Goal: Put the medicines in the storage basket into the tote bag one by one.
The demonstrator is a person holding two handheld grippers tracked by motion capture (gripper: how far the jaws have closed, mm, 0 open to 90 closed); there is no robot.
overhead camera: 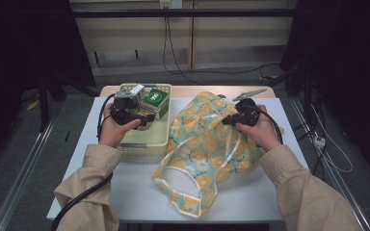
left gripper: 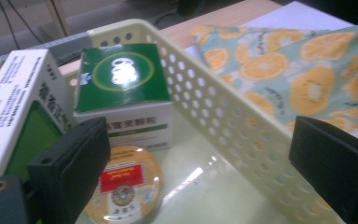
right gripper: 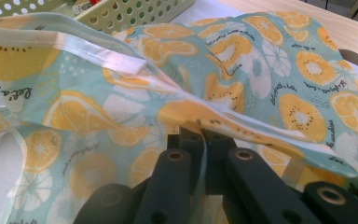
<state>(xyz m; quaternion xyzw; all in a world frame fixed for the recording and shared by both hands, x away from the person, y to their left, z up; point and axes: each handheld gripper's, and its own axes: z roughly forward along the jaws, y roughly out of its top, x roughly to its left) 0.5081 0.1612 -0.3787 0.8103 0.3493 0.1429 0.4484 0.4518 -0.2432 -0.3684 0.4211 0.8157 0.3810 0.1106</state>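
Orange-slice print on pale teal covers the bag point(overhead camera: 207, 144) that your right claw point(right gripper: 200, 140) has pinched: its jaws are closed tight on a fold of the fabric near the bag's rim, and the cloth rises and drapes away just ahead of the pads. Seen from above, that right claw point(overhead camera: 231, 118) sits over the upper right part of the bag, with the bag's handles trailing back toward you on the white table point(overhead camera: 139, 192).

Your left claw point(left gripper: 200, 158) stands with its jaws spread wide and nothing between the pads. It hangs over the cream perforated basket point(left gripper: 223, 116), whose side wall runs between the two jaws. Just ahead of the left jaw, on the basket floor, lies a round tin point(left gripper: 126, 186) with a yellow and red label. Beyond it stands a green-topped box point(left gripper: 121, 79), and beside that, off the outer side of the left jaw, a white box point(left gripper: 18, 98) with a green panel. The bag point(left gripper: 307, 74) lies outside the basket wall, beyond the right jaw. From above, the left claw point(overhead camera: 125, 113) is over the basket point(overhead camera: 147, 139), just beside the bag's left edge.
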